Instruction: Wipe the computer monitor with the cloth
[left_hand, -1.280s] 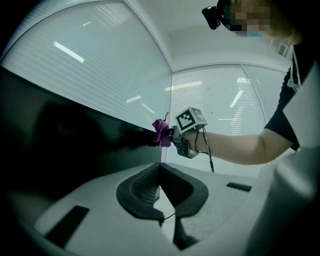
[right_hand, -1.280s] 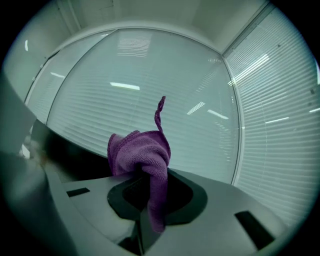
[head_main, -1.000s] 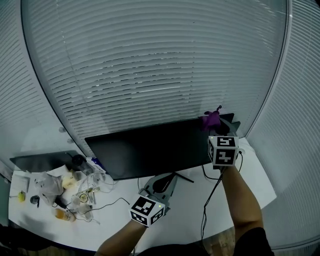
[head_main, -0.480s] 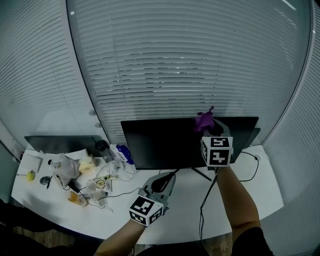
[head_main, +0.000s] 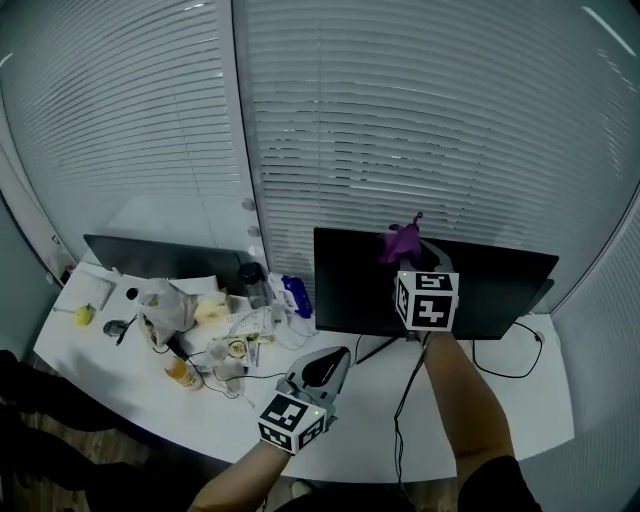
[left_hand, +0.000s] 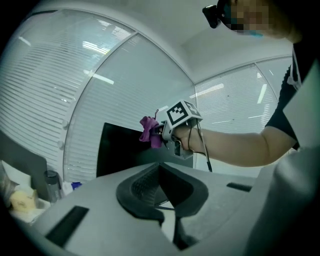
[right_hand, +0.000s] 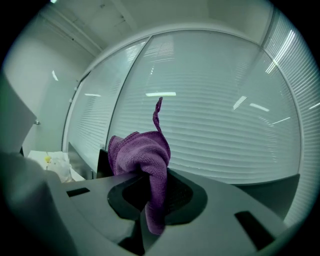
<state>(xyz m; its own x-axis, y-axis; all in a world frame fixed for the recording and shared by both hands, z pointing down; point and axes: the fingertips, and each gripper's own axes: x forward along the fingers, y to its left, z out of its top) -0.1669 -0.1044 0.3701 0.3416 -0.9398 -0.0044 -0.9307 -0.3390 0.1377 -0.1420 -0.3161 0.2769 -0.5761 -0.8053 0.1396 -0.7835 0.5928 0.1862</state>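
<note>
Up at monitor (head_main: 350, 285) top edge, R gripper (right_hand: 152, 195) clamps cloth (head_main: 401, 241), arm outstretched; L gripper (head_main: 330, 362) low, jaws together

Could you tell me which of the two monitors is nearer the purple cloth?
The right-hand monitor, facing the person: the right tongs hold the purple cloth at its top edge. The other monitor sits far left, beyond the clutter.

Light: dim and cool, with a teal cast over all three views.
Brightest: the window blinds (head_main: 420, 120); strip-light streaks glint across them in both gripper views.
Shadows: soft; below the tabletop's (head_main: 530, 410) near edge the head view sinks to black.
Distortion: heavy fisheye, blinds bowed, gripper views ringed in black.
Focus: cloth (right_hand: 142, 152) sharp; left hand-held gripper (left_hand: 160, 167) body soft up close.
</note>
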